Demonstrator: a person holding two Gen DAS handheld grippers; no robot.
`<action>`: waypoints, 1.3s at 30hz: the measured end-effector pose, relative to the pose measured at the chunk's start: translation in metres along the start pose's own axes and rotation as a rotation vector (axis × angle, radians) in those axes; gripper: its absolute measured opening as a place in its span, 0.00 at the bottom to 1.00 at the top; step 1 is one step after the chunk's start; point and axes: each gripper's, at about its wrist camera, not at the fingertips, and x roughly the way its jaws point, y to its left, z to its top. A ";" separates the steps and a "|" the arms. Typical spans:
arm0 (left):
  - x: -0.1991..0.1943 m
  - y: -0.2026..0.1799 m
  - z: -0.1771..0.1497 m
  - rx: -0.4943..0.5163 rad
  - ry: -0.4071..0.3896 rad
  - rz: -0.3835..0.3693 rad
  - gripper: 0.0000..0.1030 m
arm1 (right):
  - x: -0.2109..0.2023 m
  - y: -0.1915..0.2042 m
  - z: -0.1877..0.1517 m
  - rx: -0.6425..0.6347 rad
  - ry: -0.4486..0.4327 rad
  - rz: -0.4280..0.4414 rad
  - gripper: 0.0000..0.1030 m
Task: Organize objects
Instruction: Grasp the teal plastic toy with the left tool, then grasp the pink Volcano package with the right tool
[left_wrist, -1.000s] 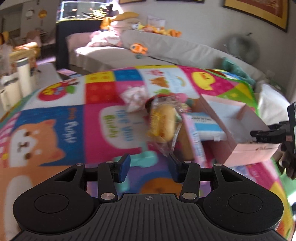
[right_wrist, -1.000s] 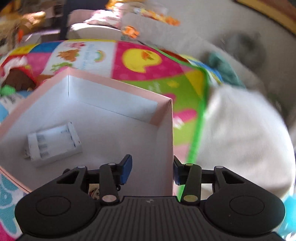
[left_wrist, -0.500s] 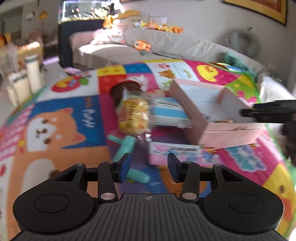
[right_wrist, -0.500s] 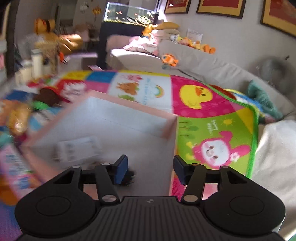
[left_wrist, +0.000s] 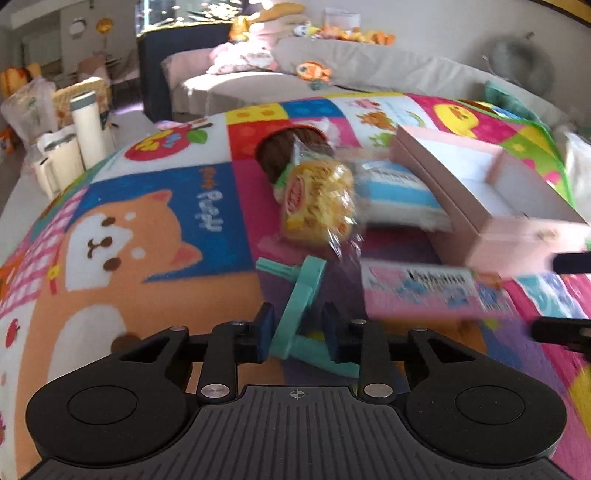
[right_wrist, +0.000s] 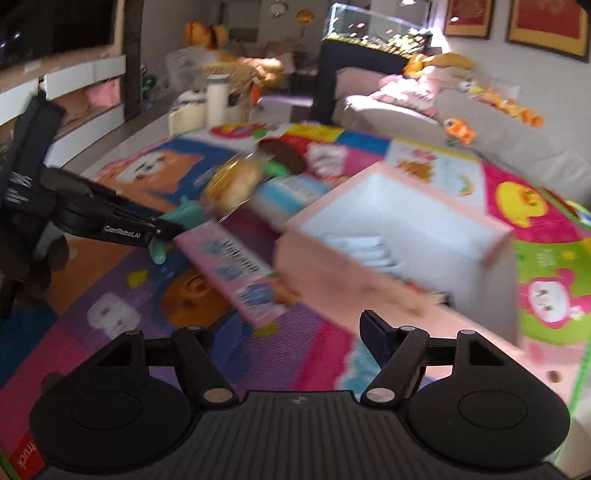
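left gripper (left_wrist: 297, 334): jaws apart, straddling teal toy (left_wrist: 301, 295) lying mid-mat beside pink box (left_wrist: 480, 192) | right gripper (right_wrist: 279, 334): jaws spread, empty | advice: centre bar, clench squarely, lift slowly

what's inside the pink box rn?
In the pink box one white ridged item lies against the near wall; blur hides what it is. The rest of the floor that shows is bare. The near wall hides the near strip.

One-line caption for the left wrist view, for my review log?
Left gripper straddles a teal plastic toy on the play mat, jaws open, beside a snack bag and pink box.
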 end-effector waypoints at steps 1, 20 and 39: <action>-0.005 0.000 -0.004 0.009 0.006 -0.004 0.29 | 0.007 0.005 0.001 -0.002 0.006 0.008 0.69; -0.071 0.027 -0.065 -0.085 -0.019 -0.004 0.28 | 0.030 0.086 0.048 -0.121 -0.001 0.022 0.70; -0.070 -0.007 -0.067 -0.022 -0.002 0.019 0.28 | -0.027 0.056 -0.028 0.041 0.115 0.016 0.41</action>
